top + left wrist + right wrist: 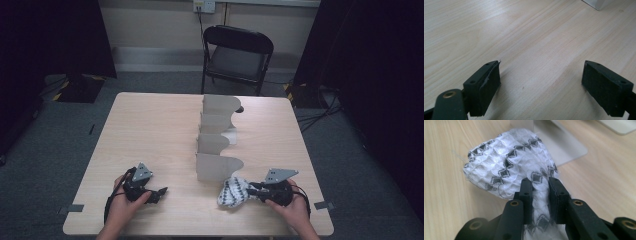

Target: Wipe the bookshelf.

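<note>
Two grippers sit at the near edge of the wooden surface [160,125], one in each of the person's hands. Right gripper [252,191]: fingers [527,195] narrowed onto a white cloth with a black diamond pattern [232,192], clamped on a bunched waist of the fabric. In the right gripper view, the cloth balloons out into a rounded, crumpled mass just beyond the fingertips, and more of it runs back between the fingers toward the gripper body. In the high view, the cloth lies near the front right part of the surface, just in front of the nearest panel of a white divider rack [216,135], close to it; contact with the rack cannot be judged. Lower part of the cloth appears to rest on the surface.

Left gripper [161,191]: fingers [484,87] spread wide with nothing between them, bare wood grain beneath in the left gripper view. It is at the front left, well apart from the cloth.

Rack: four upright curved panels in a row running away from the person along the middle of the surface. A black folding chair [237,55] stands beyond the far edge.
</note>
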### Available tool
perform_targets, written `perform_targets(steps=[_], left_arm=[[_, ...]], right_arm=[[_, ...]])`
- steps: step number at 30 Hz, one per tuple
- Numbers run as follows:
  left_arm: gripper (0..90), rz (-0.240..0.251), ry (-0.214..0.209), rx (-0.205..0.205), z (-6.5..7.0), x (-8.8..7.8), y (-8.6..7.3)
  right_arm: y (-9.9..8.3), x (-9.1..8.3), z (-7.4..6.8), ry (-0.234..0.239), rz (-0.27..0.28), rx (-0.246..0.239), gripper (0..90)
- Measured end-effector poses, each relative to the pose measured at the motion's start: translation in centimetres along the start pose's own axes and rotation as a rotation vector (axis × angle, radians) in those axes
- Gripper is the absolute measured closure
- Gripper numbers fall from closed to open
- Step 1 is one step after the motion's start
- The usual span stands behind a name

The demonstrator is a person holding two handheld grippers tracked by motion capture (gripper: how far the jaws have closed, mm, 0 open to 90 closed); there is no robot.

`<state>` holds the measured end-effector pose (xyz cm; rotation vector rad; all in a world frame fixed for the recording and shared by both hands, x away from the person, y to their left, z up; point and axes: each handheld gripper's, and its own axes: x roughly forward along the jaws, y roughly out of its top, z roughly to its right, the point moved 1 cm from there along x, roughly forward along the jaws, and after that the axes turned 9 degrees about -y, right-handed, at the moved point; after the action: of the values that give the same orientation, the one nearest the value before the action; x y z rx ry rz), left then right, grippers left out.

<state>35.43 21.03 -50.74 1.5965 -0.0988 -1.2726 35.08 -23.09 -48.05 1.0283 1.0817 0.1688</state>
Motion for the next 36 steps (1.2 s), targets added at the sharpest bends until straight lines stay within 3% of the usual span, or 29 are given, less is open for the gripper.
perform_targets(steps=[7,9,16,31,36], left_arm=[[15.1,0.004,0.0,-0.004,0.0,0.0,0.0],[15.1,0.003,0.0,-0.003,0.0,0.0,0.0],[15.1,0.004,0.0,-0.004,0.0,0.0,0.0],[15.1,0.004,0.0,-0.003,0.0,0.0,0.0],[15.1,0.004,0.0,-0.004,0.0,0.0,0.0]], right_arm=[[-1.4,-0.5,1.1,-0.033,-0.021,0.024,73.6],[-1.8,-0.9,1.4,-0.065,-0.035,0.023,73.6],[-2.8,-1.7,2.9,-0.13,-0.031,0.09,73.6],[-3.2,-2.1,4.3,-0.253,-0.031,0.207,73.6],[-3.0,-2.1,4.4,-0.276,-0.023,0.216,73.5]])
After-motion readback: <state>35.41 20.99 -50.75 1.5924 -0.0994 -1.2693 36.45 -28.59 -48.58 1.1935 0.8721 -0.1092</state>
